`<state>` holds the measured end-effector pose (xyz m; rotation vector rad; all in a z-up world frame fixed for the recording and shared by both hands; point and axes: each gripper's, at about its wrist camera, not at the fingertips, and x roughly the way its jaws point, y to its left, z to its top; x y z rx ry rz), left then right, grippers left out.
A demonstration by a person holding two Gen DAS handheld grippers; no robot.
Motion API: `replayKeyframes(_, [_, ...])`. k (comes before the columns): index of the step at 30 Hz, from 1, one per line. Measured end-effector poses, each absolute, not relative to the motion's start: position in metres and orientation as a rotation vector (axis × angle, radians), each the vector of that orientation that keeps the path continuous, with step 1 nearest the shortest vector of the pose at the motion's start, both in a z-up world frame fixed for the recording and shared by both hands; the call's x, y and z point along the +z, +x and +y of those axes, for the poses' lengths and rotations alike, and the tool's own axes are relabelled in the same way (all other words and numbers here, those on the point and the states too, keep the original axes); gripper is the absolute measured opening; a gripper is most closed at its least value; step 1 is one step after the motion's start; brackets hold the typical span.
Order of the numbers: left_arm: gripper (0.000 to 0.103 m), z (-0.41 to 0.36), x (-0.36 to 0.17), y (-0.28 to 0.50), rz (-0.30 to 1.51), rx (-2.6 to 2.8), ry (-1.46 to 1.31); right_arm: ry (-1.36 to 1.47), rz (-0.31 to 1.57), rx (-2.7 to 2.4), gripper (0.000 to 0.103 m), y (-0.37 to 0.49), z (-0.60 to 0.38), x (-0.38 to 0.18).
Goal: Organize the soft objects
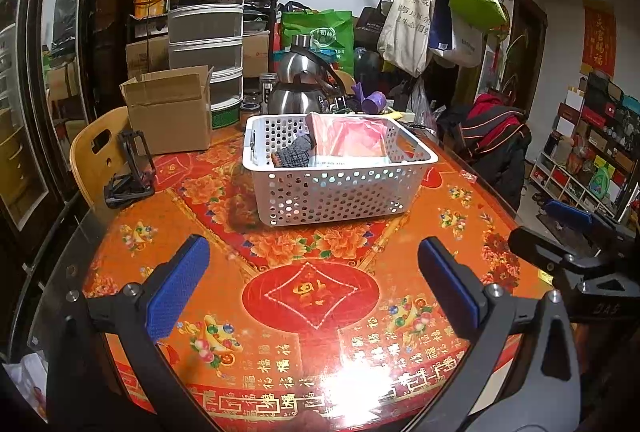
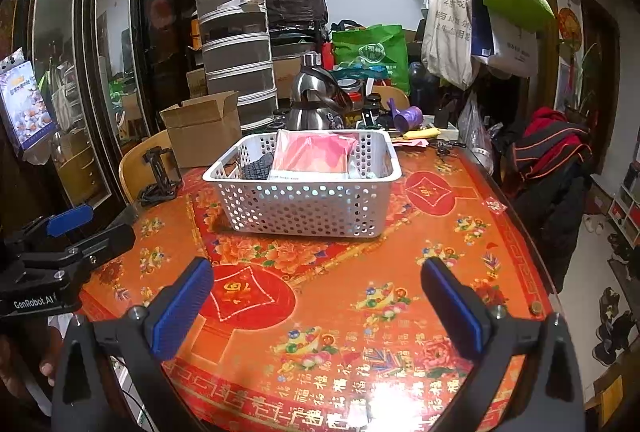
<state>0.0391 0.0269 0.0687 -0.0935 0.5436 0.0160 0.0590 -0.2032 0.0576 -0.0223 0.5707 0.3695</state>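
1. We take the white perforated basket [image 1: 340,176] as our landmark; it stands on the red-and-orange patterned table [image 1: 312,312], well beyond both grippers

2. The left gripper [image 1: 314,284] has its blue-padded tongs spread wide apart and holds nothing. The right gripper [image 2: 318,306] is the same: tongs apart, nothing between them

3. The soft objects already lie inside the basket: a pink packaged item [image 2: 314,154] fills the middle, and a dark knitted piece [image 2: 256,168] sits against its left side

4. We see no loose soft object on the table in front of the basket, so we judge the sorting step to be finished or nearly so

5. Any next move calls for locating another soft item outside the basket; neither view shows one clearly

6. The pink package leans with its upper edge toward the basket's far wall; its long axis runs from the near wall to the far wall

7. The basket's own long axis runs left to right across the table
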Motion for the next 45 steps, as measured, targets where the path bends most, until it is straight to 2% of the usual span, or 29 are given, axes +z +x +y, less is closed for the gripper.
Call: replayKeyframes(45, [0.103, 0.021, 0.058, 0.041, 0.545, -0.003, -0.08, -0.027, 0.58, 0.354, 0.103, 0.06, -0.207, 0.052])
